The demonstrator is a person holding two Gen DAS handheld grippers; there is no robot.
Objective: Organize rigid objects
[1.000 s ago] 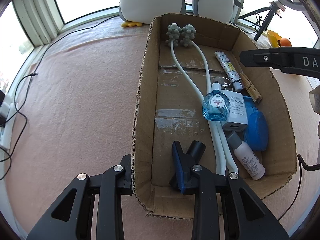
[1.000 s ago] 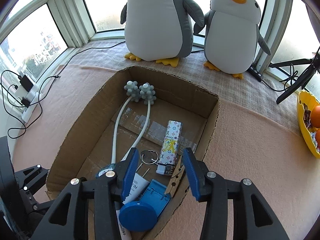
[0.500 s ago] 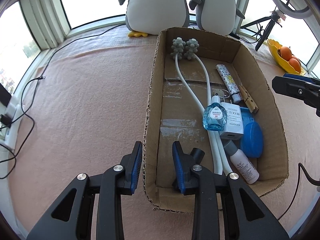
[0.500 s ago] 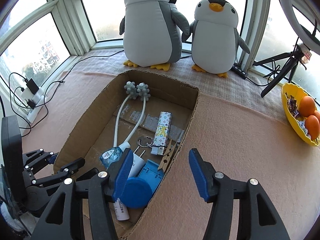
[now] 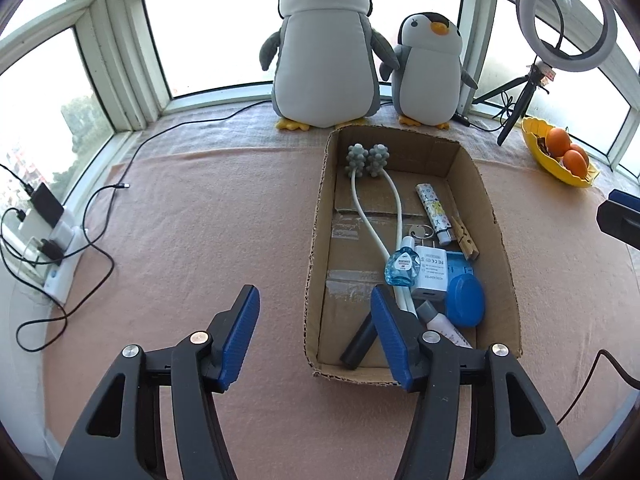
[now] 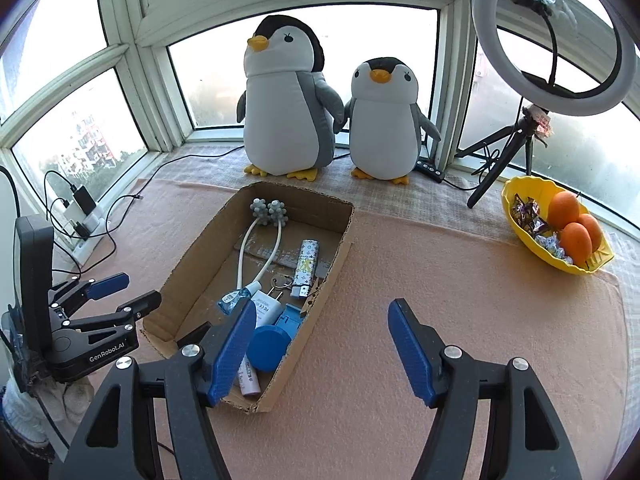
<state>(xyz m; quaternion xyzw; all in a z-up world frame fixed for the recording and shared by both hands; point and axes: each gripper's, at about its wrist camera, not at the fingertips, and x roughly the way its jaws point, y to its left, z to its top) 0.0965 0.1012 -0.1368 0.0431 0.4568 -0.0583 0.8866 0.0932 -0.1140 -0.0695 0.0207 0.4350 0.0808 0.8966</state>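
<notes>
The left gripper (image 5: 314, 336) is spread and opening with nothing between its pads; it hangs above the near-left corner of the cardboard box (image 5: 316, 240), one finger over the pink blanket (image 5: 200, 220), the other over the box interior. The right gripper (image 6: 322, 350) is likewise spread, opening and empty, straddling the box's right wall from above. All the rigid items appear to lie inside the box: a black cylinder (image 5: 359, 346) at the near end, at 6 o'clock of the box floor; a white massager with two grey studded balls (image 5: 367, 160) running toward 12 o'clock; and, packed along the 3 to 5 o'clock side, a blue liquid bottle (image 5: 402, 270), a white charger (image 5: 431, 276), a blue round case (image 5: 465, 300), a white spray bottle (image 5: 440, 324), a patterned lighter (image 5: 434, 212), a wooden clothespin (image 5: 466, 236) and a key ring (image 5: 422, 232). Judged risks: the open fingers stand near the box rim, so any descent or sideways sweep could snag the torn cardboard edge and drag or tip the light box. The cluster on the right is overlapped, so a reach for one item could dislodge its neighbours. The yellow fruit bowl (image 6: 520, 224), at 2 o'clock of the right view, lies well apart.
</notes>
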